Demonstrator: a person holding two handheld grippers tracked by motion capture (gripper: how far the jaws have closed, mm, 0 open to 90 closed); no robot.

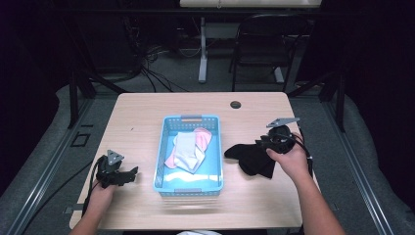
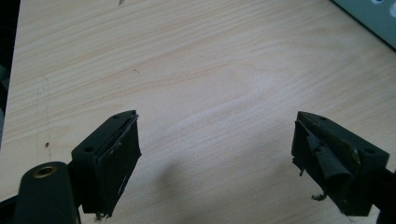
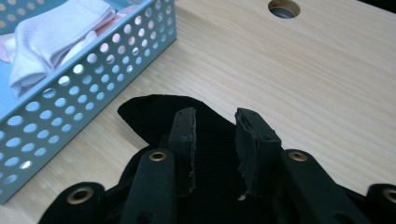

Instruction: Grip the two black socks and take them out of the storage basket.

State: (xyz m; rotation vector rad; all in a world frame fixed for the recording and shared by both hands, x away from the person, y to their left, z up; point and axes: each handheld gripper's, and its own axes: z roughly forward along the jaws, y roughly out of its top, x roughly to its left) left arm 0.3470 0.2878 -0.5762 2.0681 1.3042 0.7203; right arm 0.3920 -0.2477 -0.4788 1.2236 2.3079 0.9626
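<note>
High view: we note the right hand-held gripper [image 1: 262,143] sits over a black sock [image 1: 250,157] that lies on the worktop [image 1: 142,112] just right of the blue basket [image 1: 190,119]. In the right gripper view its jaws stand a narrow gap apart above the black sock [image 3: 154,114]; we cannot tell whether fabric is pinched between them. We judge the sock is being picked up for transfer, since white socks [image 1: 186,151] and a pink sock [image 1: 202,136] already lie in the basket. The left hand-held gripper [image 1: 128,176] rests left of the basket, jaws spread wide over bare wood in the left gripper view, holding nothing; we take it as parked clear of the basket. Worktop: pale wood grain, a cable hole [image 1: 236,105] near the far edge. Room: dark, with a chair [image 1: 266,44] and floor cables [image 1: 151,68] behind.
</note>
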